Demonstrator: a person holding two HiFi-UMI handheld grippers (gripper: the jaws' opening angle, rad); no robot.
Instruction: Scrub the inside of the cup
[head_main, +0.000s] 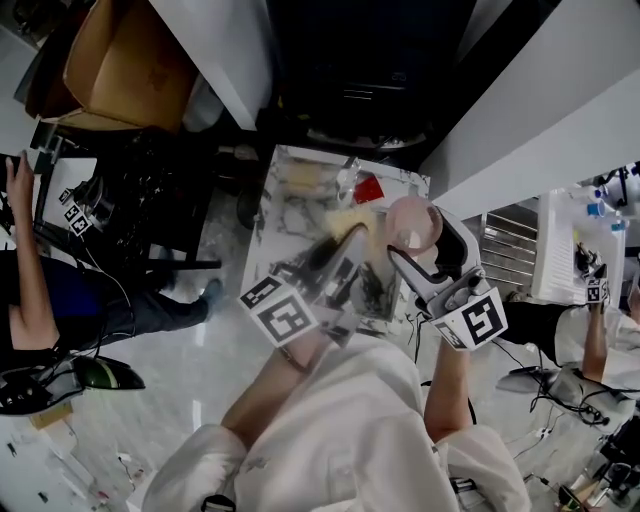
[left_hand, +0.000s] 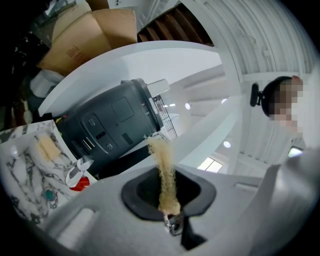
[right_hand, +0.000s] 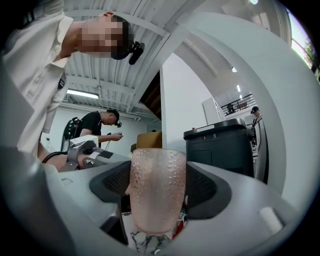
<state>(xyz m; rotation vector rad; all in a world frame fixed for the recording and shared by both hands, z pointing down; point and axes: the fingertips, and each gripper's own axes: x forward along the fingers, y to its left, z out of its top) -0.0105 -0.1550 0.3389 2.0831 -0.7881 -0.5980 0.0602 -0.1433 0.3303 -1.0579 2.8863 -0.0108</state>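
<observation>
Found right gripper (right_hand: 158, 192) clenched on a pink dimpled cup (right_hand: 157, 172), with dark pads (right_hand: 112, 182) pressed to its two sides. Located cup off the table, raised in the air over the right edge of a marble-patterned table (head_main: 285, 215) in head view. Found left gripper (left_hand: 168, 197) clamped on a tan bristly brush (left_hand: 162, 160), gripped at its lower end with the rest standing out past the jaws. Placed brush just left of cup in head view; could not confirm contact with cup or entry into it, owing to motion blur. Noted a dark grey bin (left_hand: 112, 127) beyond the table, cardboard boxes (left_hand: 82, 37) behind it, and a red item (left_hand: 82, 184) on the table top. Recorded a person (right_hand: 97, 125) in a black shirt standing in the background of right gripper view.
</observation>
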